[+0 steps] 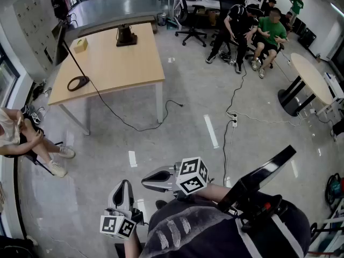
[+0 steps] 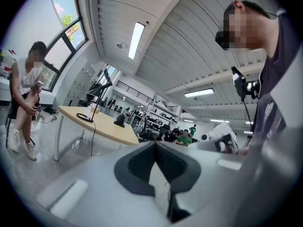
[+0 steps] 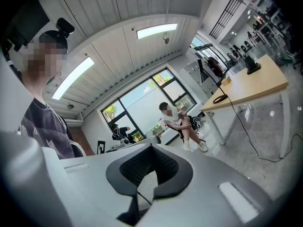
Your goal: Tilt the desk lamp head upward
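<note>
Wooden desk (image 1: 126, 63) with desk lamp (image 1: 78, 83) far ahead; left gripper (image 1: 124, 184), right gripper (image 1: 145, 180) fingers clenched (both empty).

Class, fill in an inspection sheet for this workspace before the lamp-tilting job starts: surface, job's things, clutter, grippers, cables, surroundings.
Surface: wooden table, mostly bare.
Job's things: desk lamp at the table's left edge, untouched.
Clutter: small yellow box and a dark object at the far end.
Grippers: left hand-held gripper and right hand-held gripper shut, empty, near the person's body.
Cables: lamp cable drops off the table onto the floor; a power strip lies nearby.
Surroundings: seated person left, seated group rear, round table right.
</note>
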